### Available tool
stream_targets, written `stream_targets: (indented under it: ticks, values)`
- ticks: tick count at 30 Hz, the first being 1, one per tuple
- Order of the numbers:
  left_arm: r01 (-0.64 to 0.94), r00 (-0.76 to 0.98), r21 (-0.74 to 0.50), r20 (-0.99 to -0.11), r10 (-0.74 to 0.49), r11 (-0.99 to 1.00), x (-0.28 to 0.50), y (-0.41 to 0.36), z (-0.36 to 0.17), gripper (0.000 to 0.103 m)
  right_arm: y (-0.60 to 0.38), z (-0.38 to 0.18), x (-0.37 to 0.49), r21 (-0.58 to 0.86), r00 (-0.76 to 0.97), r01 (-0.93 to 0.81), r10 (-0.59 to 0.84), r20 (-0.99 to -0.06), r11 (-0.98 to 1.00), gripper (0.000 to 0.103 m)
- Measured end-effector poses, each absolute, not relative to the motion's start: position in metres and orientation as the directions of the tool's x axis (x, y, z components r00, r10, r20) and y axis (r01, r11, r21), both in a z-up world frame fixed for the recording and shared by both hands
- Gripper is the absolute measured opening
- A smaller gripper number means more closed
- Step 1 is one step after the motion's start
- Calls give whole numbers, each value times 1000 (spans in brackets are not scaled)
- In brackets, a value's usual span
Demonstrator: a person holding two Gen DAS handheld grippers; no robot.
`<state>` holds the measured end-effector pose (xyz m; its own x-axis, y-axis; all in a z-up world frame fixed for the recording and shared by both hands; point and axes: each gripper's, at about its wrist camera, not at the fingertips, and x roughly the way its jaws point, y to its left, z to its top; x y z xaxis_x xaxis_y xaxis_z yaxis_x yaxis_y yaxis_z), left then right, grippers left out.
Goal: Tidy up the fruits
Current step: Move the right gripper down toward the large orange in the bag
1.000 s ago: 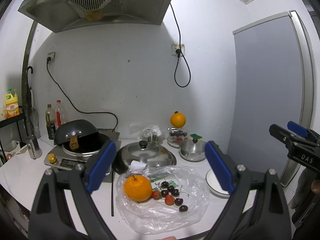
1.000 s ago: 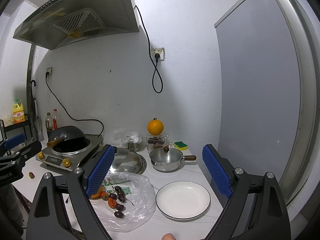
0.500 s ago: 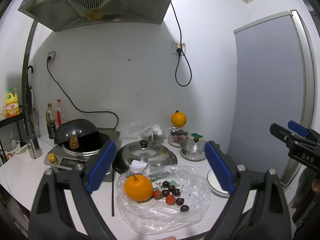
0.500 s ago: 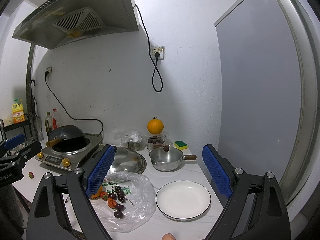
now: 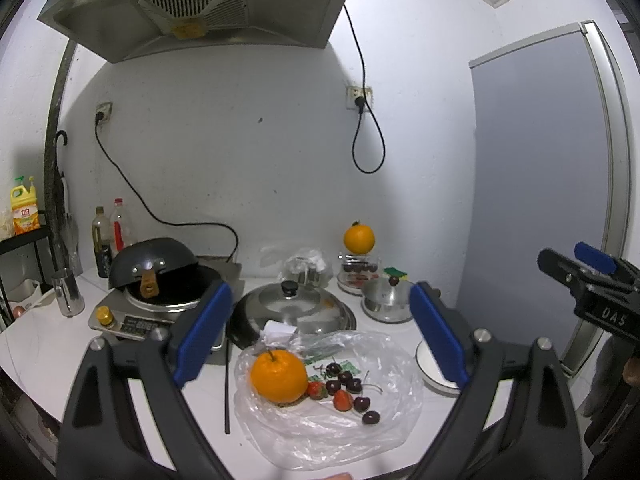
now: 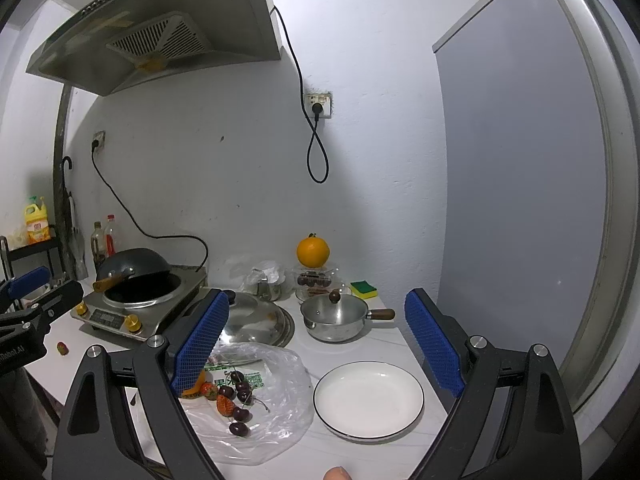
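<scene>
A clear plastic bag (image 5: 380, 428) lies flat on the white counter (image 5: 48, 344). On it sit an orange (image 5: 279, 376), strawberries (image 5: 343, 399) and several dark cherries (image 5: 370, 417). My left gripper (image 5: 320, 340) is open and empty, held above and short of the bag. In the right wrist view the bag (image 6: 280, 412) with strawberries (image 6: 225, 405) and cherries (image 6: 239, 429) lies left of an empty white plate (image 6: 368, 398). My right gripper (image 6: 316, 348) is open and empty above them. A second orange (image 6: 312, 251) rests on a glass jar at the back.
A steel saucepan (image 6: 336, 318) with a wooden handle, a large pan lid (image 5: 296, 312) and an induction cooker with a black wok (image 5: 156, 280) stand behind the bag. A steel cup (image 5: 69, 294) and bottles (image 5: 108, 240) are at the left. A grey door (image 6: 520, 200) is at the right.
Both views have shifted very slightly; the fruits, bag and plate have not moved. Both grippers stay open.
</scene>
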<state>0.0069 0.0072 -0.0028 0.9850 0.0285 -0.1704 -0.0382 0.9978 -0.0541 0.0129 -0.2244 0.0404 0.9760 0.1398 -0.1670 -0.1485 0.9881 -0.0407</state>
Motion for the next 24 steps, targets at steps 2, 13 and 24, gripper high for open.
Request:
stream_targets:
  ticks: [2, 13, 24]
  values:
    - [-38, 985, -55, -171, 28, 998, 7, 8, -3, 92, -223, 40, 14, -42, 976, -149, 140, -169, 988, 92]
    - [-53, 980, -61, -195, 40, 997, 24, 20, -16, 92, -213, 33, 32, -53, 969, -156, 143, -200, 986, 92]
    - [-113, 960, -86, -265, 87, 990, 51, 53, -45, 92, -181, 14, 68, -70, 943, -216, 189, -273, 974, 92]
